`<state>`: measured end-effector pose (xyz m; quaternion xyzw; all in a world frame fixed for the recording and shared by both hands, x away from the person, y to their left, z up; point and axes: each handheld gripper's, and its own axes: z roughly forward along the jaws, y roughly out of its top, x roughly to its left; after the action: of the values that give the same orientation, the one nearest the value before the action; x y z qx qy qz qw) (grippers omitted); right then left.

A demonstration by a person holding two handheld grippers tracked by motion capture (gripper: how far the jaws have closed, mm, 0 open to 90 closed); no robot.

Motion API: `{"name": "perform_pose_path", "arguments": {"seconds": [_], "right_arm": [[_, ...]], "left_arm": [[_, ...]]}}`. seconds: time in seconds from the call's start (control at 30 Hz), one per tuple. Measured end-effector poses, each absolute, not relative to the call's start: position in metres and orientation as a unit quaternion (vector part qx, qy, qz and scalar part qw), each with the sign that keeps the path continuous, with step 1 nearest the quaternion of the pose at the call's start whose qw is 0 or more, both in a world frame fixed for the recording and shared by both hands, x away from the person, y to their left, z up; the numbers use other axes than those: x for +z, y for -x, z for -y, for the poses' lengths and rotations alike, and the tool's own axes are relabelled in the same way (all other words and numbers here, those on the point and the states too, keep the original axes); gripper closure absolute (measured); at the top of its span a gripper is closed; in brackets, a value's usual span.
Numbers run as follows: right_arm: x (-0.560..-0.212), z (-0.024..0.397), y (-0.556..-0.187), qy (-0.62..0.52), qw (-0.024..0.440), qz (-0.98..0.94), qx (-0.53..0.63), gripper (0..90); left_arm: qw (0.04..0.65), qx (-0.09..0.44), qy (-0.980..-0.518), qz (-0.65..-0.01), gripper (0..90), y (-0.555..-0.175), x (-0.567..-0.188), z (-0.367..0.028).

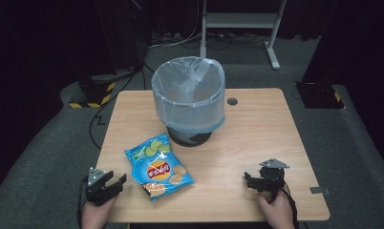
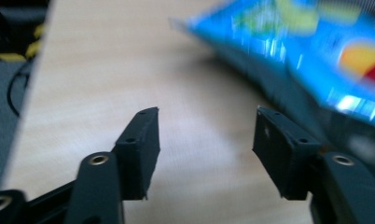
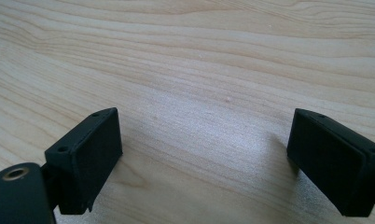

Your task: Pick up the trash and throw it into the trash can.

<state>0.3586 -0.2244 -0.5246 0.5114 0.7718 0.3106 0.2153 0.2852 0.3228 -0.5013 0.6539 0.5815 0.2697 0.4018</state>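
Observation:
A blue bag of chips [image 1: 159,167] lies flat on the wooden table [image 1: 257,133], left of centre near the front. My left gripper [image 1: 117,183] sits at the front left corner, its jaws open and pointing at the bag's left edge, a short gap away. In the left gripper view the gripper [image 2: 206,121] has bare wood between its jaws and the blurred bag [image 2: 307,51] up to the right. My right gripper [image 1: 248,181] rests at the front right, open. In the right gripper view its jaws [image 3: 204,126] stand wide over bare wood [image 3: 190,60].
A bin [image 1: 189,95] lined with a translucent plastic bag stands at the table's middle back, just behind the chips. A cable hole [image 1: 232,101] is to its right. A grey tab [image 1: 319,190] lies at the right edge. Dark floor and stands with striped bases [image 1: 92,95] surround the table.

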Motion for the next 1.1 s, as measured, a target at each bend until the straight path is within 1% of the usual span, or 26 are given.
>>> {"name": "perform_pose_path", "arguments": {"seconds": [0.03,0.07,0.17,0.2,0.23,0.27,0.3,0.37,0.4,0.43,0.47,0.57,0.6,0.63,0.83,0.87,0.97,1.1], "right_arm": [[-0.525,0.224,-0.359,-0.512,0.215,-0.771,0.311,9.6],[-0.525,0.224,-0.359,-0.512,0.215,-0.771,0.311,9.6],[-0.525,0.224,-0.359,-0.512,0.215,-0.771,0.311,9.4],[-0.525,0.224,-0.359,-0.512,0.216,-0.771,0.310,9.4],[-0.525,0.224,-0.359,-0.511,0.216,-0.772,0.311,9.5],[-0.525,0.224,-0.359,-0.512,0.216,-0.771,0.311,9.5],[-0.525,0.224,-0.359,-0.512,0.216,-0.771,0.311,9.5],[-0.525,0.224,-0.359,-0.512,0.216,-0.771,0.311,9.5],[-0.525,0.223,-0.359,-0.513,0.215,-0.771,0.311,9.4],[-0.525,0.224,-0.359,-0.512,0.216,-0.771,0.311,9.4],[-0.525,0.223,-0.359,-0.513,0.215,-0.771,0.311,9.5],[-0.525,0.224,-0.359,-0.512,0.216,-0.771,0.311,9.5],[-0.525,0.224,-0.359,-0.511,0.217,-0.772,0.310,9.5],[-0.525,0.224,-0.359,-0.511,0.217,-0.772,0.310,9.5],[-0.525,0.224,-0.359,-0.512,0.216,-0.771,0.310,9.5],[-0.525,0.224,-0.359,-0.512,0.217,-0.772,0.309,9.5],[-0.525,0.224,-0.359,-0.512,0.216,-0.771,0.310,9.5],[-0.525,0.224,-0.359,-0.512,0.216,-0.771,0.309,9.5]], "left_arm": [[0.402,0.270,-0.654,-0.582,42.6,-0.285,-0.501,-0.323],[0.420,0.281,-0.651,-0.567,41.9,-0.290,-0.490,-0.318],[0.423,0.285,-0.656,-0.557,39.6,-0.299,-0.483,-0.310],[0.417,0.279,-0.663,-0.556,39.0,-0.310,-0.483,-0.304],[0.417,0.279,-0.663,-0.556,39.0,-0.310,-0.483,-0.304],[0.406,0.264,-0.670,-0.562,39.0,-0.320,-0.487,-0.300],[0.406,0.264,-0.670,-0.562,40.1,-0.320,-0.487,-0.300],[0.394,0.246,-0.687,-0.559,41.6,-0.325,-0.493,-0.292],[0.394,0.237,-0.698,-0.549,42.5,-0.323,-0.496,-0.284],[0.394,0.237,-0.698,-0.549,42.9,-0.323,-0.496,-0.284],[0.398,0.225,-0.707,-0.539,43.0,-0.317,-0.501,-0.273],[0.400,0.221,-0.716,-0.528,43.1,-0.311,-0.503,-0.263],[0.408,0.215,-0.721,-0.517,43.5,-0.305,-0.504,-0.252],[0.408,0.215,-0.721,-0.517,43.8,-0.305,-0.504,-0.252],[0.433,0.197,-0.741,-0.474,43.9,-0.291,-0.498,-0.219],[0.439,0.205,-0.740,-0.466,43.7,-0.288,-0.495,-0.213],[0.446,0.219,-0.733,-0.465,43.4,-0.287,-0.490,-0.213],[0.438,0.259,-0.709,-0.488,42.0,-0.292,-0.488,-0.228]]}}
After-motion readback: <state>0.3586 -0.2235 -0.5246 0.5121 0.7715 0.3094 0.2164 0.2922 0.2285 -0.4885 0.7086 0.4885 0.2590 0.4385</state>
